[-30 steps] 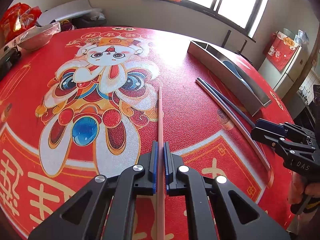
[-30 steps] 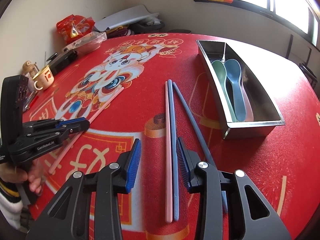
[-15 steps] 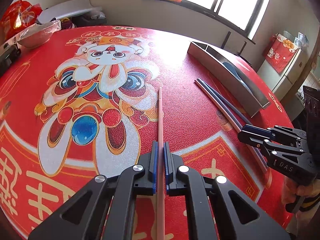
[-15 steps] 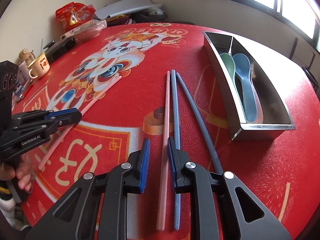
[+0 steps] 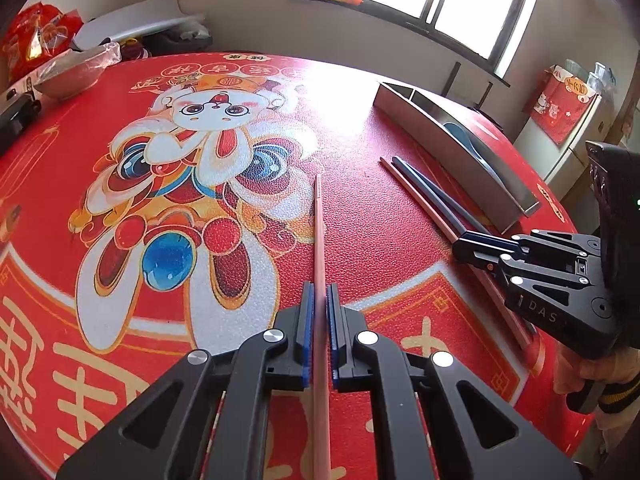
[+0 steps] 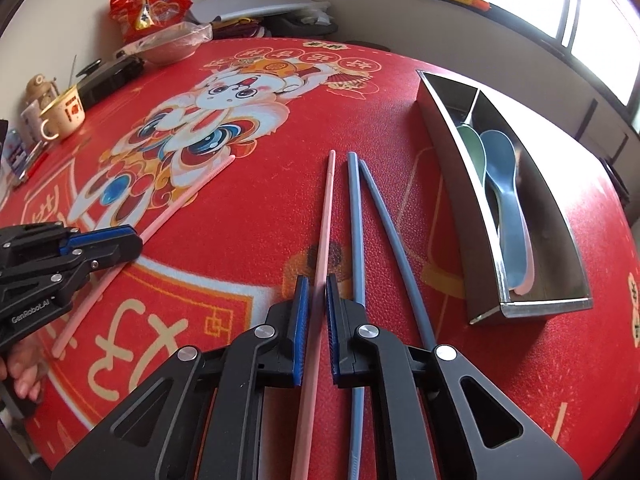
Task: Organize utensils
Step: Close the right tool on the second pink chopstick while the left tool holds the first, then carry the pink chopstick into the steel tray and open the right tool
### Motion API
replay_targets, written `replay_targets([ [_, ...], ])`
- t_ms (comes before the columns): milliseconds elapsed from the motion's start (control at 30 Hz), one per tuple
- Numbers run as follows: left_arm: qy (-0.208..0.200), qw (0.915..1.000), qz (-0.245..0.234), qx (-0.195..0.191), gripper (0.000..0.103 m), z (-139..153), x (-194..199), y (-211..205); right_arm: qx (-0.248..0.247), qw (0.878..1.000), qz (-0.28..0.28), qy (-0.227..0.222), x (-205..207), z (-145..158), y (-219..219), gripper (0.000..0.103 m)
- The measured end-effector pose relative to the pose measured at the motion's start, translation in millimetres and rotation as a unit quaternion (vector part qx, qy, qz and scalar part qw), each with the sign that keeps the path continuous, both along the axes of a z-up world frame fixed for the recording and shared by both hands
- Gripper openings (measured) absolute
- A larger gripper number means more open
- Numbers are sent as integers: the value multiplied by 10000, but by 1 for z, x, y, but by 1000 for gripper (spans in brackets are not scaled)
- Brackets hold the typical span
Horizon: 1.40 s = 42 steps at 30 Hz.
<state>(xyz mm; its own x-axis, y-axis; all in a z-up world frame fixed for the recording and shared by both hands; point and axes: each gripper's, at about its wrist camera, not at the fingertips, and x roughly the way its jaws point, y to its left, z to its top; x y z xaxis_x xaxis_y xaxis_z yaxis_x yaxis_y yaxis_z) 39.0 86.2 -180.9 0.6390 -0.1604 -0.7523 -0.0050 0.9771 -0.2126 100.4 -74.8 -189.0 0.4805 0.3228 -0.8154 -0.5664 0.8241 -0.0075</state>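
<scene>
While both pink chopsticks lie flat on the red cloth, each is pinched near its thick end. At the lower left of the right wrist view, the left gripper (image 6: 136,242) is seen pressed together on the first pink chopstick (image 6: 168,212), which slants up toward the printed lion. At lower centre the right gripper (image 6: 316,296) is shown with its jaws just closed onto the second pink chopstick (image 6: 326,208), the blue ribbed pads (image 6: 300,320) tight against it. Just to the right, two blue chopsticks (image 6: 354,220) are left lying, the nearer one almost touching the right jaw. At the right edge stands the steel tray (image 6: 448,152), with a green and a blue spoon (image 6: 500,184) held in its near compartment.

A slip is judged likely: the sticks are thin, smooth and tapered, and each is gripped far from its middle, so it could pivot or droop when raised. The neighbouring blue stick could be dragged along by the right jaw. A long stick could also catch on the tray's sharp folded rim if it is brought in at an angle. The cloth is pebbled and grippy, the tray glossy and hard-edged, the spoons matt plastic.
</scene>
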Motion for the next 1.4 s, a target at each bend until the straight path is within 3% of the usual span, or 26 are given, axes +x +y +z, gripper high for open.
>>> replay_targets([
  [167,1,10000,-3,68,7,0,0,-2,-85,9997,50,-219,-4,-1,4,7],
  [567,0,9996,-13,299,8,1,0,-9,699,9975,-89,-103,-6,7,-20,6],
  [800,1,9994,-14,343,8,1,0,-10,1245,9916,-204,-274,-1,41,-49,6],
  [1067,2,9994,-13,357,8,1,0,-11,1284,9867,-657,-746,58,85,-77,6],
  [1400,1,9992,-14,396,8,1,0,-11,1173,9875,-1043,112,133,40,-76,6],
])
